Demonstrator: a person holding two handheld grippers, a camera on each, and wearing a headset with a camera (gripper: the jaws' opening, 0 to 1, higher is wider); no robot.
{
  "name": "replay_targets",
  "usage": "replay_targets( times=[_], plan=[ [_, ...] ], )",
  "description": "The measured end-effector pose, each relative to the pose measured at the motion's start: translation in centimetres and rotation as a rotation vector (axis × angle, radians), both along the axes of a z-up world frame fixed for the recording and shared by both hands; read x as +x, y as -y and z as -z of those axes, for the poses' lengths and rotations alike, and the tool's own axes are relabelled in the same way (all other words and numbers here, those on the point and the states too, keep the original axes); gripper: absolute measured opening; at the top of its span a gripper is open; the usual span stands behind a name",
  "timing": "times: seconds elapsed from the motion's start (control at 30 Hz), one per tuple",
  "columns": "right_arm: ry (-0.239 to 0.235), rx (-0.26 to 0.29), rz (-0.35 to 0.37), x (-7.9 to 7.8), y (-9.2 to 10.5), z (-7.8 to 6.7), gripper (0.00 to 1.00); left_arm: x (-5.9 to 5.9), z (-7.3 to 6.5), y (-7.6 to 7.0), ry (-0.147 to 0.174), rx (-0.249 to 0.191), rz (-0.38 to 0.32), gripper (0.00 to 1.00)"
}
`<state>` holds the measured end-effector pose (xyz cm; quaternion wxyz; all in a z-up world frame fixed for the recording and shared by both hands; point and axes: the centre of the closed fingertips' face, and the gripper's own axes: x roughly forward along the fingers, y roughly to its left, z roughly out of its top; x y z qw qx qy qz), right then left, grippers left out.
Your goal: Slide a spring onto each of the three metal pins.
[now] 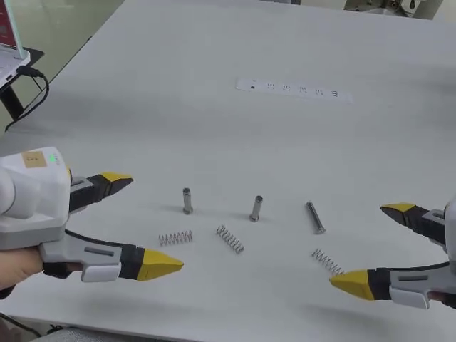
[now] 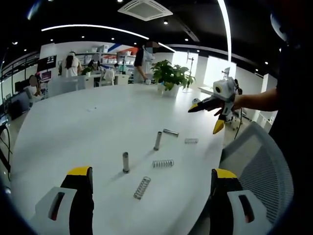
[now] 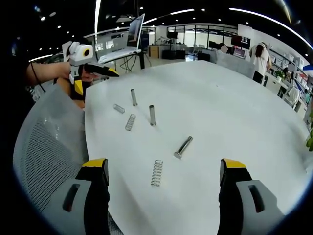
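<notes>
Head view: left gripper (image 1: 156, 222) at lower left of frame, jaws spread wide, nothing between them; right gripper (image 1: 356, 245) at lower right, jaws spread too, holding nothing. All task parts sit on the white table (image 1: 214, 135), lower middle of frame. Pins in a row: left pin (image 1: 187, 200) upright, middle pin (image 1: 256, 208) upright, right pin (image 1: 315, 216) lying on its side. The springs lie flat just below them, none on a pin: left spring (image 1: 175, 238) under the left pin, near the left gripper's lower tip; middle spring (image 1: 230, 239) lower, between the two upright pins; right spring (image 1: 327, 261) below the right pin, just beside the right gripper's lower tip. Power strip (image 1: 293, 89) at upper middle, well apart from the parts
</notes>
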<state>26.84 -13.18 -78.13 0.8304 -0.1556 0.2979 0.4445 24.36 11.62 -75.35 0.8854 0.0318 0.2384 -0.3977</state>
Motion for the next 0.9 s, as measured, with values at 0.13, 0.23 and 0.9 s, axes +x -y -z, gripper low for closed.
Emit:
replay_targets(
  times=[0.13,0.23,0.9],
  plan=[
    [0.000,0.003,0.002,-0.05,0.00,-0.01,0.95,0.06,0.11,0.04,-0.002,0.004,0.002,0.98],
    [-0.003,0.006,0.003,-0.10,-0.01,0.05,0.95,0.10,0.08,0.13,-0.001,0.004,0.004,0.98],
    [-0.005,0.003,-0.005,-0.19,-0.11,0.14,0.94,-0.05,0.05,0.27,0.000,0.012,0.011,0.98]
  ],
)
